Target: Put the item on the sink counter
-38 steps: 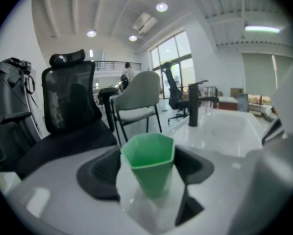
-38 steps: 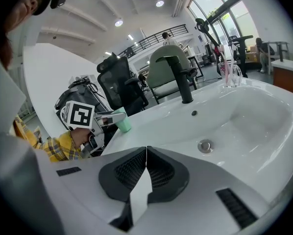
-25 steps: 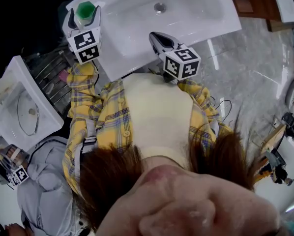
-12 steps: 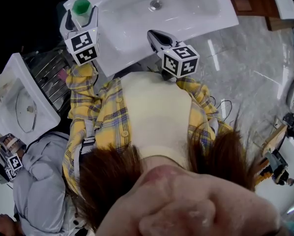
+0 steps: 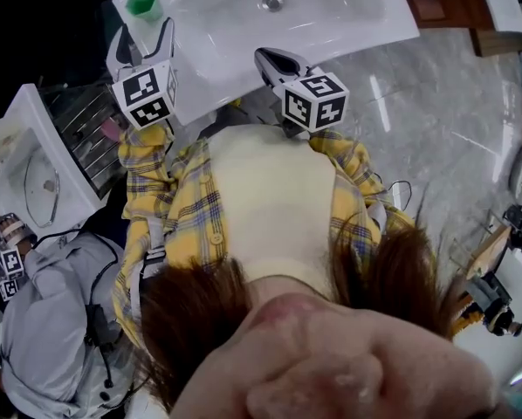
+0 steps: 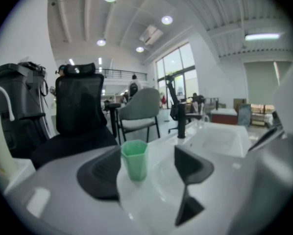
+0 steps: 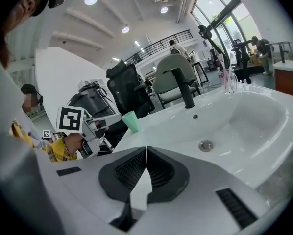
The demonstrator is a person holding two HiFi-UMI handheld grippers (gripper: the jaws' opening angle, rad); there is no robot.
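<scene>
A small pale-green plastic cup [image 5: 144,3] stands upright near the corner of the glossy white desk with a moulded sink basin [image 5: 235,46], just beyond the released left hand-held gripper [image 5: 146,35]. Its dark jaws are spread wide to either side of the cup, as the left gripper view shows [image 6: 147,153]. The right hand-held gripper [image 5: 274,62] hangs clenched and empty over the desk's front edge, its pads pressed together with nothing between them [image 7: 146,148]. With the cup apparently set down, the main risk is likely in the pull-back: the cup looks very close to the left jaw. A sideways drift could clip it and tip the light cup off the nearby corner or roll it toward the basin.
</scene>
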